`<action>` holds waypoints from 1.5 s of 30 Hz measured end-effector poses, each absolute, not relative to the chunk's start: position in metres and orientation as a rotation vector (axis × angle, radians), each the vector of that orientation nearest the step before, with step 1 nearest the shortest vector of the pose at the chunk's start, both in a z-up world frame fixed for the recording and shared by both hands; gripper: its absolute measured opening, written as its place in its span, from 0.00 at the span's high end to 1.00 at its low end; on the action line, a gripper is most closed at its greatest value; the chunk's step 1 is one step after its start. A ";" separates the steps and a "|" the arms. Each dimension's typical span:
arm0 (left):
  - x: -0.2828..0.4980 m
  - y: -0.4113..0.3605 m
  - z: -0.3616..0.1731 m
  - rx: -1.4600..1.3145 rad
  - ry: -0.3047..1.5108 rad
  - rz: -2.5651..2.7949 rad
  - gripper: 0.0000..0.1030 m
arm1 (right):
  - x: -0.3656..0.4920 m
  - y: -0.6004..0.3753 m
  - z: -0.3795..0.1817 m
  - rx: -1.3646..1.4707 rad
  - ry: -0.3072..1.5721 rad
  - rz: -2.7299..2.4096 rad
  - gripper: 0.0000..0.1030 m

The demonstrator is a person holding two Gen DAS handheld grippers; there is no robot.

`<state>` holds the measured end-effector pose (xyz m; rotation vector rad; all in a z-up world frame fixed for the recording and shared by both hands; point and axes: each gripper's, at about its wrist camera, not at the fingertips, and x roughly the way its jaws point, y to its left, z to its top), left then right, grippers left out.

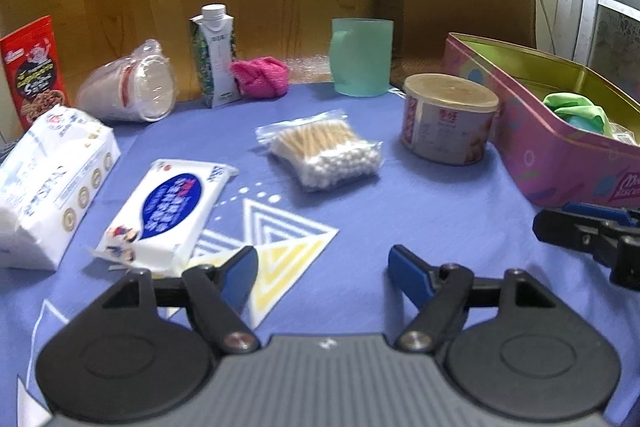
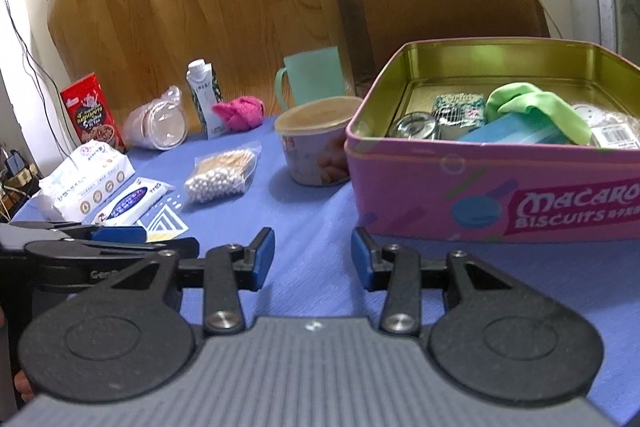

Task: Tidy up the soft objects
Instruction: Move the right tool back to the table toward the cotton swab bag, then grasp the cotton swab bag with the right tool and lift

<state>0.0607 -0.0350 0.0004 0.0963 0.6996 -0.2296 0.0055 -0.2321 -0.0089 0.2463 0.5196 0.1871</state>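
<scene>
You have two tissue packs, one bag of cotton swabs, one pink cloth, one green cup, one carton, one round tub, and one pink biscuit tin.

Both wrist cameras sit low over the blue cloth, facing far — sharing the pink tin.

Before my right gripper, at the right of the frame, the pink tin reads "MACARO" over "BISCUITS" in white letters on a magenta band, cut off by the frame's edge. My left gripper's view catches only its first letters at far right. Print on the other packs is too blurred to read.
</scene>
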 end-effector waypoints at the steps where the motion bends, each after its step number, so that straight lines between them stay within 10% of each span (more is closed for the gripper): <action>1: 0.059 -0.030 0.000 0.095 0.696 -0.226 0.25 | 0.006 -0.230 -0.009 0.244 0.524 0.189 0.55; 15: 0.054 0.036 -0.001 -0.090 0.642 -0.127 0.23 | 0.045 -0.181 -0.001 0.131 0.559 0.307 0.55; 21: 0.055 0.045 -0.002 -0.149 0.628 -0.112 0.23 | 0.094 -0.141 0.002 0.053 0.541 0.364 0.27; 28: 0.057 0.046 -0.002 -0.157 0.629 -0.117 0.22 | 0.133 -0.131 -0.009 0.038 0.622 0.348 0.46; 45: 0.051 -0.024 0.016 -0.166 0.762 -0.543 0.11 | -0.008 -0.207 -0.019 0.112 0.568 0.293 0.42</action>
